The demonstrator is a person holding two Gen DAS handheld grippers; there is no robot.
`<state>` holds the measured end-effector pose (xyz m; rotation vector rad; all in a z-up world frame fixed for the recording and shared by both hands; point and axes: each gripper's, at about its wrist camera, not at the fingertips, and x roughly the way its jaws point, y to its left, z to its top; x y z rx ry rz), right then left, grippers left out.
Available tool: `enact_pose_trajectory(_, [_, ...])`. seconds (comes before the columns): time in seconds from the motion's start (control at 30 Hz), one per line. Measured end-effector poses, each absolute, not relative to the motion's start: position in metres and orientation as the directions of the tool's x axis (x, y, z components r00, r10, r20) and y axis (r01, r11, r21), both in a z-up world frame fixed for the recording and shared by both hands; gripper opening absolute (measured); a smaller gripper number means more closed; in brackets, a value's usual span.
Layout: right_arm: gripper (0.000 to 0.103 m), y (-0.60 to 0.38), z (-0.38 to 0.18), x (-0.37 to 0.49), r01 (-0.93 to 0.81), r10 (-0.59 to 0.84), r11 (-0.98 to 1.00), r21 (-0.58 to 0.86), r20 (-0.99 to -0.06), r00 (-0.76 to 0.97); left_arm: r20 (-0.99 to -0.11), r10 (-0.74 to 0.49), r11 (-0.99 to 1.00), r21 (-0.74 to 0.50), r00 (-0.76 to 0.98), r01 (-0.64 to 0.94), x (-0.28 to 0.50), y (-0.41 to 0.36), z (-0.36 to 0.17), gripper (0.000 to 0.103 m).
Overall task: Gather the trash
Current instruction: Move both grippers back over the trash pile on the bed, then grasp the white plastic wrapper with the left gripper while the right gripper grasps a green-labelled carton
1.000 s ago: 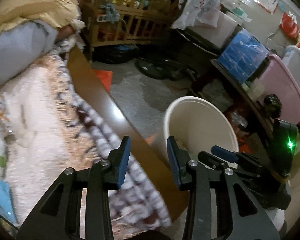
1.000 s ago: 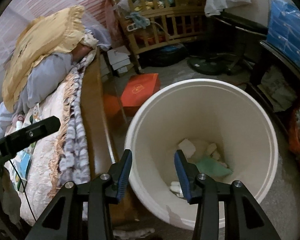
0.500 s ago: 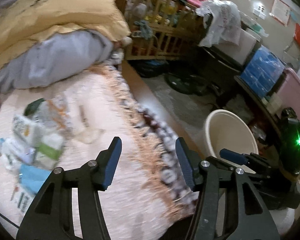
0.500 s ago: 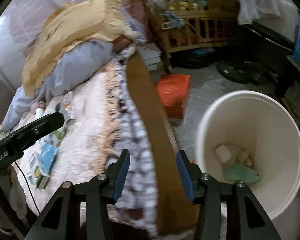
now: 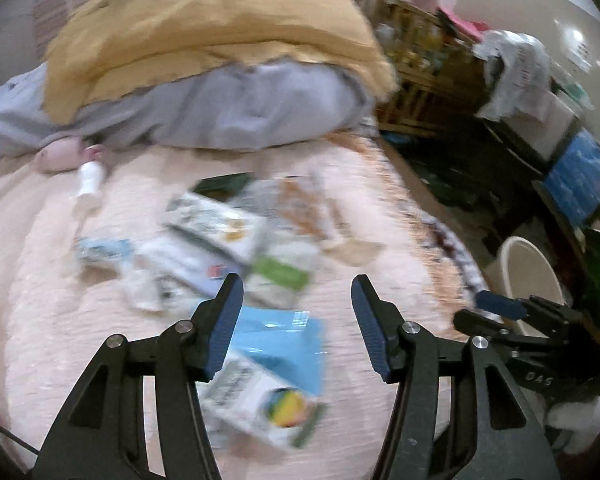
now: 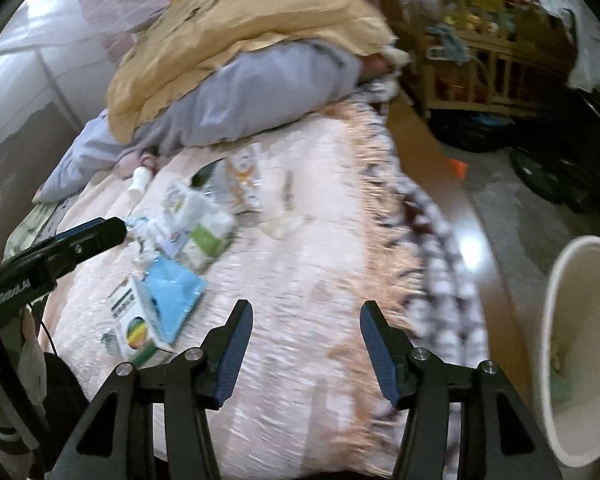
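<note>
The left tool (image 5: 296,324) stands half open and empty above the litter on the bed; the right tool (image 6: 304,344) is opening, nothing between its jaws, over bare blanket (image 6: 300,272) to the right of that litter.

Hazards: the trash pile (image 5: 228,248) lies in an overlapped heap, so a closing grip may catch two pieces, or only a corner that slips free; the blue packet (image 5: 280,344) lies across the carton with the coloured disc (image 5: 260,400), and lifting one probably drags the other; the plush blanket is soft, so a low approach may pinch pile with the item; both views are blurred, and the smaller pieces cannot be identified.

Clearance: the two tools work near each other, the left one showing at the left of the right-wrist view, and they may collide over the heap; the pillows (image 5: 220,60) block the far side; the fringed edge (image 6: 432,240) and the wooden bed rail (image 6: 472,240) lie between the bed and the white bucket (image 6: 572,352) on the floor; open floor lies beyond.
</note>
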<state>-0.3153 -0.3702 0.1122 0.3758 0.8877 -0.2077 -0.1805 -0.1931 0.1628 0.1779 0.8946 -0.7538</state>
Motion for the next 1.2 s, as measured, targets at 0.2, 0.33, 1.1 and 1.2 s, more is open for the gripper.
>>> enact_pose_trajectory(0.2, [0.054, -0.343, 0.109, -0.28, 0.255, 0.025, 0.941, 0.223, -0.797, 0.604, -0.782, -0.444, 0.81, -0.143, 0.436, 0.569, -0.14, -0.14, 0.153, 0.055])
enact_pose_trajectory(0.33, [0.054, -0.325, 0.103, -0.255, 0.207, 0.054, 0.954, 0.216, -0.807, 0.588, -0.804, -0.411, 0.839, -0.15, 0.429, 0.523, -0.12, -0.121, 0.138, 0.055])
enact_pose_trajectory(1.1, [0.072, -0.31, 0.037, -0.133, 0.246, 0.093, 0.937, 0.249, -0.854, 0.512, -0.862, -0.421, 0.866, -0.29, 0.282, 0.408, -0.067, -0.14, 0.052, 0.055])
enact_pose_trajectory(1.2, [0.077, -0.303, 0.031, -0.125, 0.238, 0.072, 0.946, 0.219, -0.859, 0.506, -0.862, -0.434, 0.862, -0.313, 0.261, 0.399, -0.063, -0.139, 0.045, 0.052])
